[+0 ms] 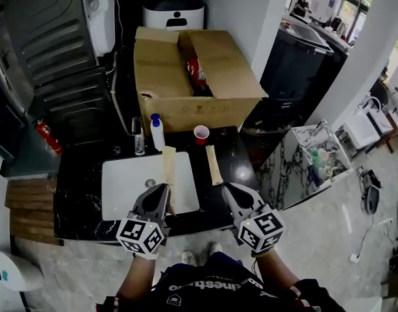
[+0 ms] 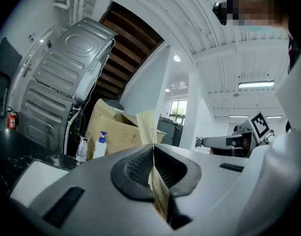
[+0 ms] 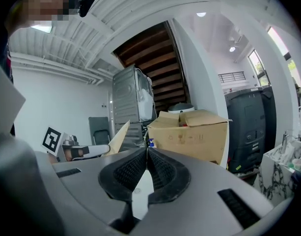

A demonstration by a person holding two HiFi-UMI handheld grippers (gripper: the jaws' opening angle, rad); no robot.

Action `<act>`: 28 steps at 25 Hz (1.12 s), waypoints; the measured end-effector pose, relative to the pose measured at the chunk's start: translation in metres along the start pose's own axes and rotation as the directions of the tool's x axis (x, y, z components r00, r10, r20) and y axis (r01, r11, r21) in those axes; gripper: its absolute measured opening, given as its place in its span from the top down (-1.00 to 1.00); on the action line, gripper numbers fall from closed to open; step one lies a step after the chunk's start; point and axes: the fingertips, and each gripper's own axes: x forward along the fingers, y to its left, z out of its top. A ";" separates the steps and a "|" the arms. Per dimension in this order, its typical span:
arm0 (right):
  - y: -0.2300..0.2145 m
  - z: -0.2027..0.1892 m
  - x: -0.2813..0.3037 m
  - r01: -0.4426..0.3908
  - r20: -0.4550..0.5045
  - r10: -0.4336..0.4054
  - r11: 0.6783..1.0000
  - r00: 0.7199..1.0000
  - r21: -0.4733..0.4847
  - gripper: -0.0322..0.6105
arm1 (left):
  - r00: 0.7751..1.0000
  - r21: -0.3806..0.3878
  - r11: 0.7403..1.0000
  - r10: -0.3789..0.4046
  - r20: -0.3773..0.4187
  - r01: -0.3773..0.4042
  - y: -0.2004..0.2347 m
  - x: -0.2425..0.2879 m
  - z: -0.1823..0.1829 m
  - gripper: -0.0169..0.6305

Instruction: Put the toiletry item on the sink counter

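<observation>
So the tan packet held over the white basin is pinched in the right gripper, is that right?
Not quite: the left gripper pinches the tan packet over the white basin, as the left gripper view shows. The right gripper is shut on nothing.

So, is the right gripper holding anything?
No, the right gripper is shut on nothing; the left gripper clamps the flat tan packet.
</observation>
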 end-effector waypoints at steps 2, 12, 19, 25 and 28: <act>-0.009 -0.004 0.009 -0.005 -0.017 0.005 1.000 1.000 0.002 0.77 | 1.000 -0.020 1.000 0.002 -0.023 -0.003 0.003 0.015 -0.010 0.90; -0.072 -0.008 0.046 -0.059 -0.037 0.060 0.998 0.998 0.027 0.77 | 0.972 -0.150 0.985 0.044 -0.233 -0.081 0.011 0.106 -0.085 0.90; -0.110 -0.016 0.067 -0.082 -0.054 0.086 0.995 0.995 0.065 0.77 | 0.912 -0.228 0.948 0.118 -0.394 -0.221 0.027 0.171 -0.159 0.89; -0.133 -0.024 0.077 -0.088 -0.072 0.094 0.992 0.993 0.093 0.77 | 0.848 -0.180 0.933 0.185 -0.497 -0.310 0.047 0.206 -0.208 0.89; -0.142 -0.026 0.080 -0.089 -0.077 0.097 0.991 0.992 0.102 0.77 | 0.819 -0.181 0.921 0.199 -0.539 -0.344 0.056 0.214 -0.225 0.89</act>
